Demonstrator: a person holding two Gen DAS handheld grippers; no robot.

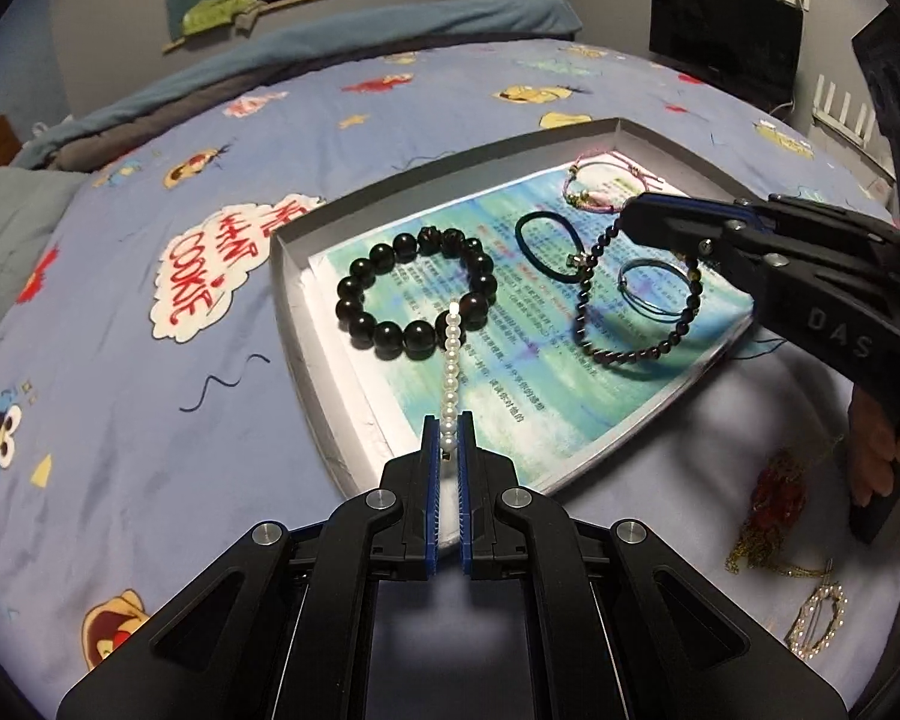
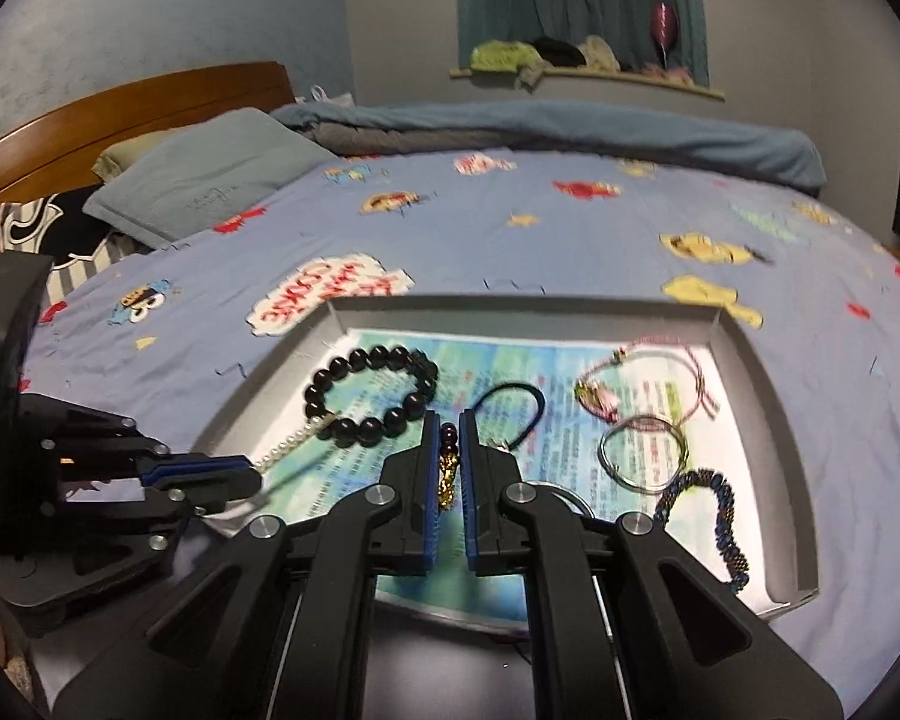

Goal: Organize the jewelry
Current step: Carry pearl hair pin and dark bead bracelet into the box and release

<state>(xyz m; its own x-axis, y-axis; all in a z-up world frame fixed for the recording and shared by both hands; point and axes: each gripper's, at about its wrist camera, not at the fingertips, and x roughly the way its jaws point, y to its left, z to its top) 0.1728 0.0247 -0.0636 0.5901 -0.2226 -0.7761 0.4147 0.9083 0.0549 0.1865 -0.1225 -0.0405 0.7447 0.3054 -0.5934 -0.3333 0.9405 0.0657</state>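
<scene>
Left tool (image 1: 448,441) pinches pearl strand (image 1: 450,372); right tool (image 2: 448,450) grips half-hidden beaded bracelet (image 2: 448,468).

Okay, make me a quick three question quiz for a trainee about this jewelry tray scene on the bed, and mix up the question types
1. True or false: the left gripper is shut on the pearl strand.
2. Multiple choice: the far end of the pearl strand lies against which item in the tray? A) the pink cord bracelet B) the black bead bracelet C) the silver bangle
3. Fill in: the right gripper holds a small-bead bracelet with a ____-coloured charm.

Key: 1 true; 2 B; 3 gold.
</scene>
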